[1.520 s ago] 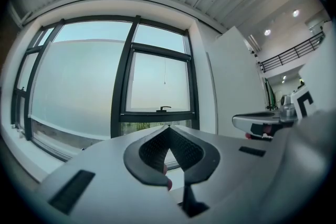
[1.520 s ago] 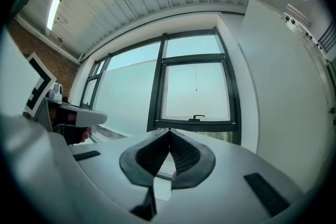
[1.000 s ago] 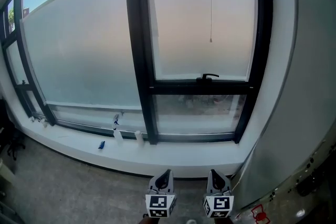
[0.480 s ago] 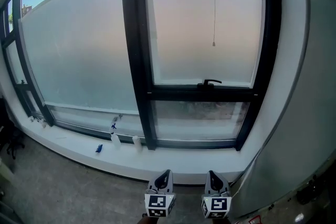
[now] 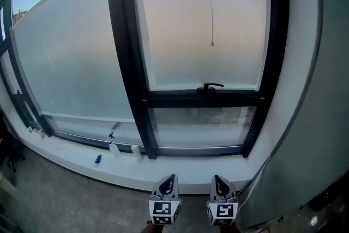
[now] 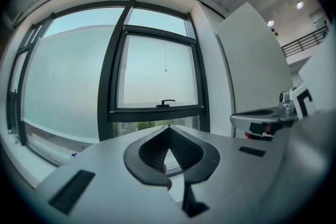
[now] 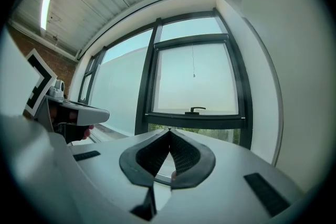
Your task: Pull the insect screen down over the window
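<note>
1. Head view: the insect screen's pull cord [image 5: 211, 8] hangs at twelve o'clock inside the black window frame [image 5: 125, 63]. Its bead [image 5: 212, 44] ends above the handle [image 5: 212, 85]. The screen itself seems rolled up top.
2. The cord is likely light, thin and slippery, so pinch just above the bead.
3. At six o'clock, well apart from it, the left gripper [image 5: 173, 177] and right gripper [image 5: 216, 177] are clenched and empty.

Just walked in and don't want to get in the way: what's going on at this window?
A person faces the black-framed window, holding a left gripper and a right gripper low, short of the sill. Both are shut, empty and touching nothing. The pull cord hangs free across the upper pane, above the window handle; no screen looks drawn down yet.
</note>
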